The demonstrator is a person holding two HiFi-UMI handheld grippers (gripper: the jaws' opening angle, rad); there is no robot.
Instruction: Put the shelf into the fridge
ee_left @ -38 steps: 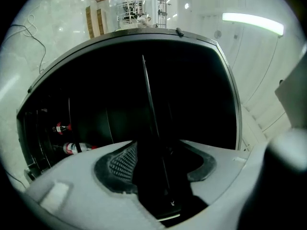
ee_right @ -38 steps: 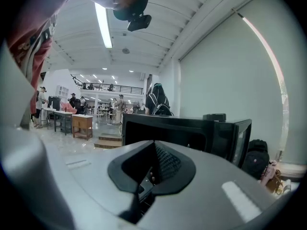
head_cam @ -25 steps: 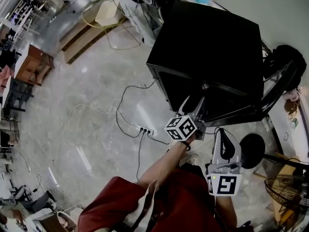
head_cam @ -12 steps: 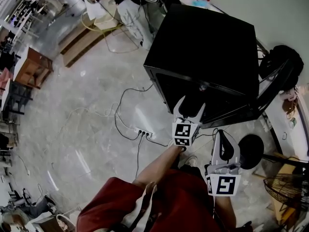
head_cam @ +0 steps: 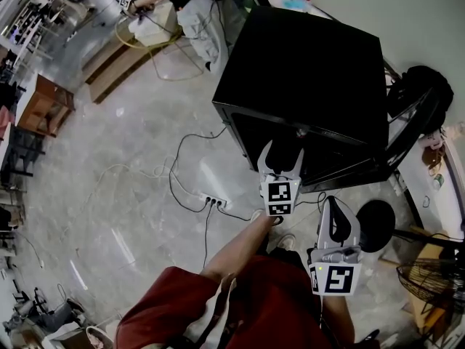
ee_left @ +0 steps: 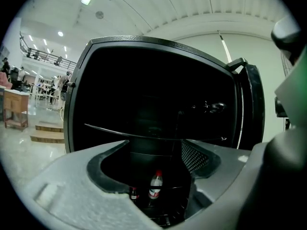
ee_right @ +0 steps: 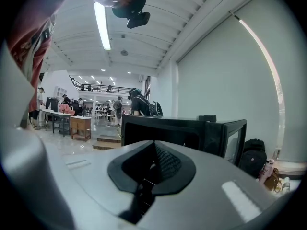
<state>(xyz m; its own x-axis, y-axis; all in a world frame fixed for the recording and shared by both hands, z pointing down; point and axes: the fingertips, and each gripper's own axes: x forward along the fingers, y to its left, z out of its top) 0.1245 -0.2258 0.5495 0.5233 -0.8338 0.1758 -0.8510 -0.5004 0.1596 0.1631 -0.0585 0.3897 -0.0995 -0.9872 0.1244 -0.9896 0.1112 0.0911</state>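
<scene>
Inside the open fridge, the shelf shows as a thin pale edge across the dark cavity. It lies at 12 o'clock from your left gripper, just above the jaw tips and apart from them. Its long axis runs from 9 to 3 o'clock, with the 3 o'clock end a shade lower in the left gripper view. It is too dark to tell whether its ends sit on the side rails. Two bottles stand below it at 6 o'clock, and the door hangs open at 3 o'clock.

Your left jaws are spread wide with nothing between the pads, only the fridge interior behind them. This hand is the nearer one, right at the fridge mouth. Your right gripper waits at 5 o'clock from the left, well back from the fridge, its jaws pressed together on nothing.

A second ago the left gripper's marker cube sat canted toward 10 o'clock. Now it faces square-on, so the gripper has rolled, and its jaws have opened wider over that second. The right gripper has not shifted. If the shelf needs seating, I'd judge the push goes straight toward 12 o'clock with the left.
</scene>
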